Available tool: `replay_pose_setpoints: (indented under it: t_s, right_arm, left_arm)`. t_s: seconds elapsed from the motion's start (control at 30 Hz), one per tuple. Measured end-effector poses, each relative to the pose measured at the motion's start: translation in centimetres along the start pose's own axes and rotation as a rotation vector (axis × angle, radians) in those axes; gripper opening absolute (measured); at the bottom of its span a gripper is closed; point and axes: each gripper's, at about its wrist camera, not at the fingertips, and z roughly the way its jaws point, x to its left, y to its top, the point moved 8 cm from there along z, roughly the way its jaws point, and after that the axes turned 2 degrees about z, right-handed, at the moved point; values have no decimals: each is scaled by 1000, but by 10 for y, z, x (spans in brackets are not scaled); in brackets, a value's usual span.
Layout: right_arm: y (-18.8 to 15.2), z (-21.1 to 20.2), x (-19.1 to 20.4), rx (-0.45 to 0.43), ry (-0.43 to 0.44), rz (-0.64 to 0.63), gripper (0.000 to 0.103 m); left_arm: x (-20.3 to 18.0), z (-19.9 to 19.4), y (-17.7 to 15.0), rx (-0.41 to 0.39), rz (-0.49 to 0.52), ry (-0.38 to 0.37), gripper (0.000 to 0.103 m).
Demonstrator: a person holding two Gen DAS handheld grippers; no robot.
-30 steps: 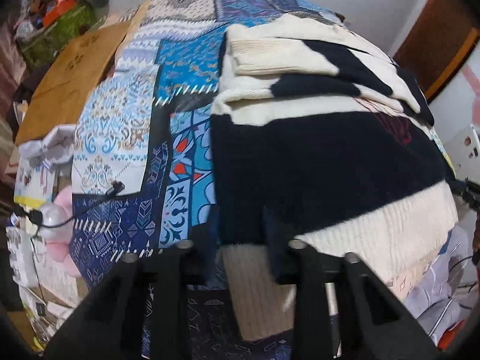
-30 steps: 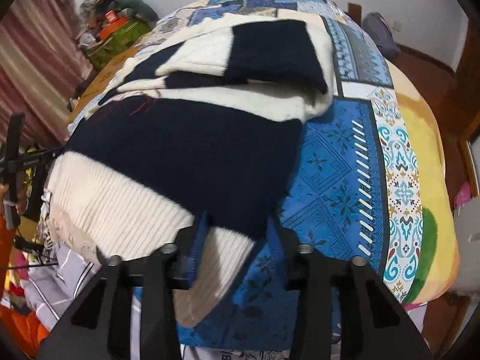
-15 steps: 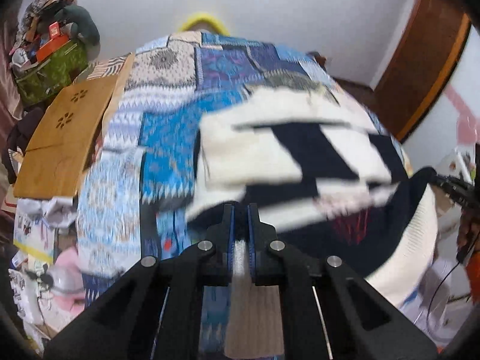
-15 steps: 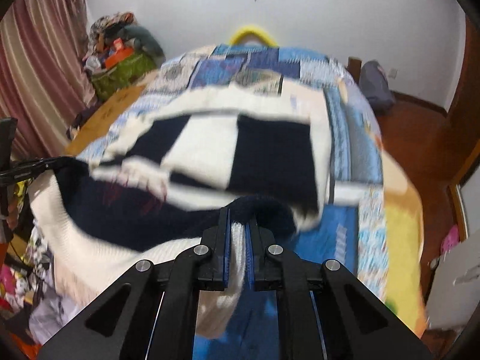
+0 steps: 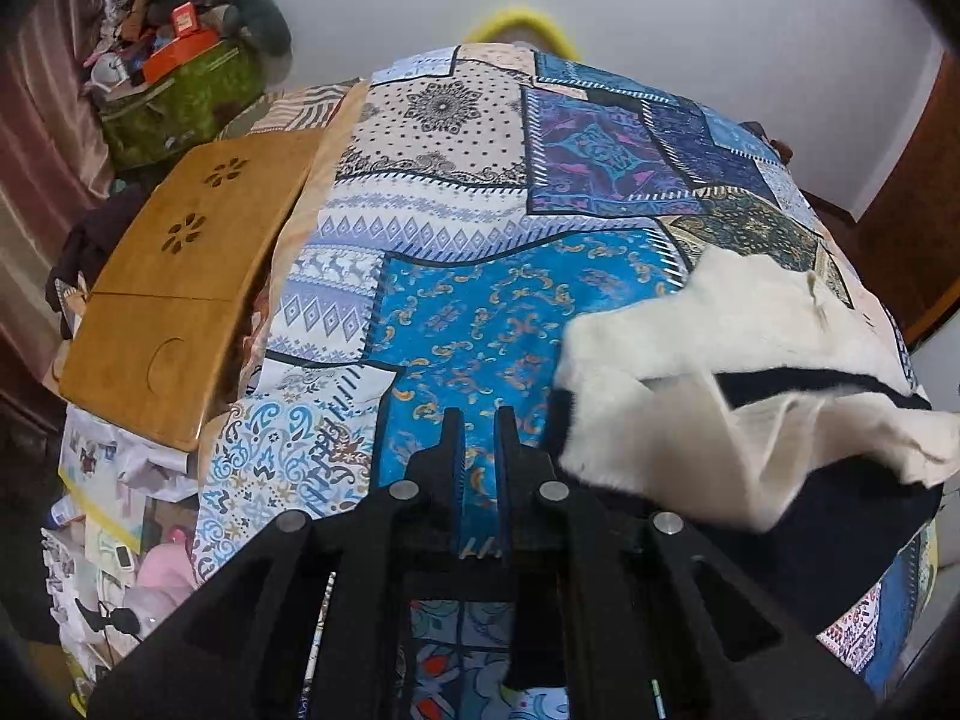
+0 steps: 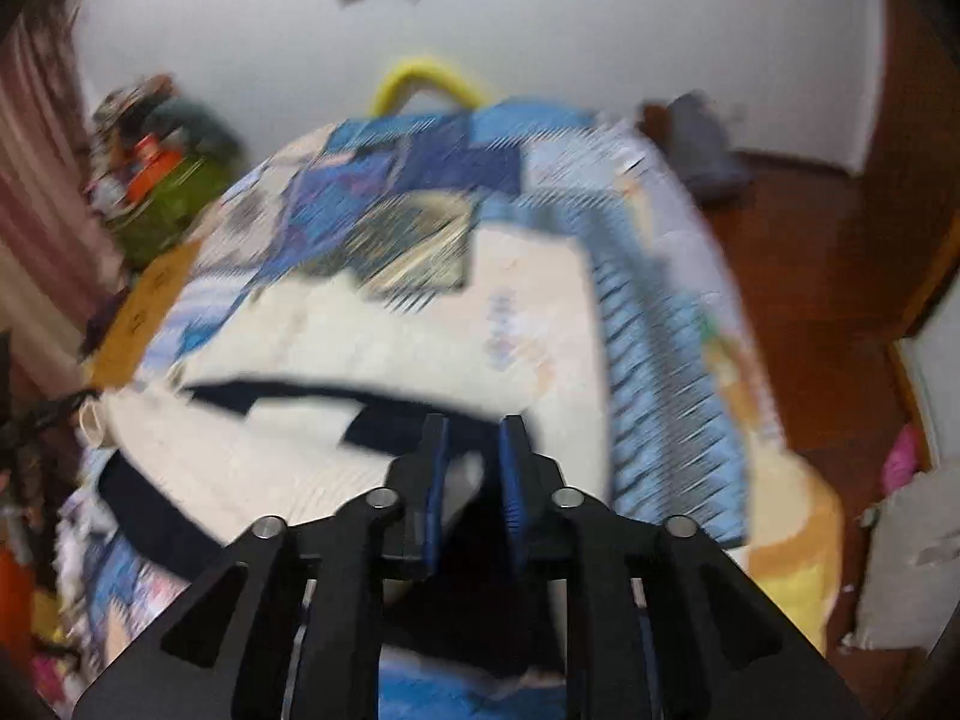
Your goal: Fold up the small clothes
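Observation:
A cream and navy knitted sweater lies folded over on the blue patchwork bedspread, to the right of my left gripper. The left jaws stand slightly apart with only bedspread between them, holding nothing. In the blurred right wrist view the sweater lies ahead and to the left of my right gripper. Its jaws are slightly apart and I see nothing held between them.
A wooden lap tray lies on the bed's left side. A green bag with piled clutter stands at the back left. A yellow hoop is at the head of the bed. Wooden floor lies to the right.
Both grippers closed on the sweater's hem, carried it up and forward over the garment, and have now opened and released it. The sweater now lies folded over.

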Motion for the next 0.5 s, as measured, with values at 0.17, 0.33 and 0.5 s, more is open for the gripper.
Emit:
replay_pose_setpoints:
  t_s: [0.17, 0.33, 0.5]
  right_arm:
    - [5, -19, -8, -49, -36, -49, 36]
    - [-13, -17, -3, -19, -66, -154, 40]
    - [-23, -1, 17, 15, -19, -193, 41]
  left_arm:
    - [5, 0, -12, 7, 34, 21, 9]
    - [-10, 0, -29, 28, 92, 15, 14]
    - [-45, -2, -36, 27, 139, -40, 24]
